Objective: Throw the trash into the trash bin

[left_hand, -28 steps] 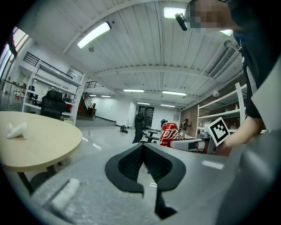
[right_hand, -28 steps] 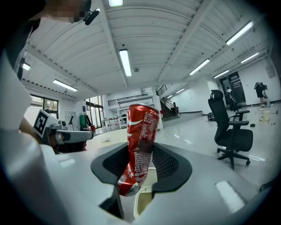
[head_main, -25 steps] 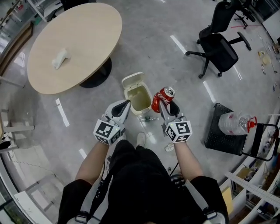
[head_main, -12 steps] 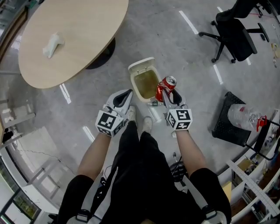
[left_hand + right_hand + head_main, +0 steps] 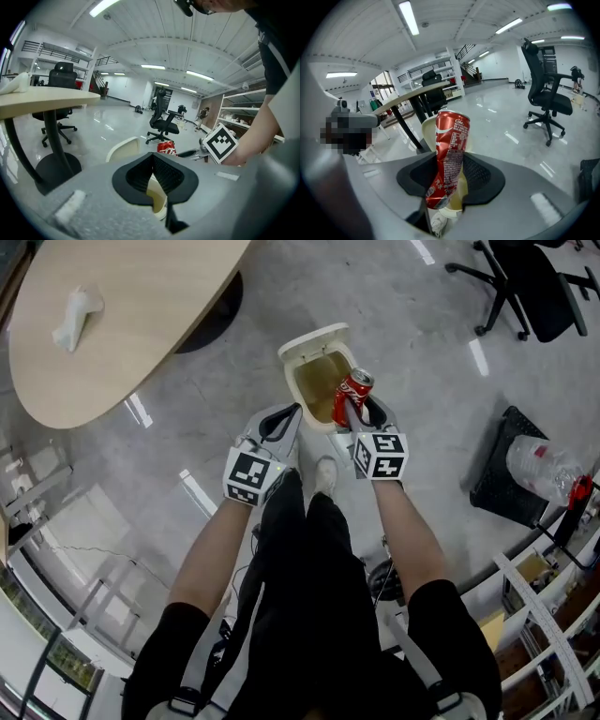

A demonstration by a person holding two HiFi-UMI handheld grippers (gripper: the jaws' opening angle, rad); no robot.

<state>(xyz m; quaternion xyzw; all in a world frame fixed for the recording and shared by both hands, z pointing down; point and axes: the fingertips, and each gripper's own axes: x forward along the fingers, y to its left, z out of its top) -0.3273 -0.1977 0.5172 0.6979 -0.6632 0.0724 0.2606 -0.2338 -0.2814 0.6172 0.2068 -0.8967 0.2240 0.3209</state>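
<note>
Standing nearly upright between the pads of the right tongs (image 5: 361, 414), a dented red can (image 5: 352, 395) is clamped at its lower half, its top rising clear above them; the right gripper view shows the jaws pressed on both sides of the can (image 5: 449, 159), with the can leaning slightly; in the head view it sits over the near right edge of the cream trash bin (image 5: 292, 379), whose lid is swung open away from the person; the bin stands on the grey floor just ahead of a pale shoe (image 5: 325, 474); the left tongs (image 5: 281, 424) hover just beside the bin's near left corner, jaws closed together and holding nothing, the bin's rim (image 5: 157, 199) showing below them; farther left a round wooden surface (image 5: 141, 334) carries a white crumpled wad (image 5: 75, 318); to the right, well apart, a black crate (image 5: 502, 474) holds a plastic bottle (image 5: 548, 465), and a black office chair (image 5: 534, 282) stands beyond.
</note>
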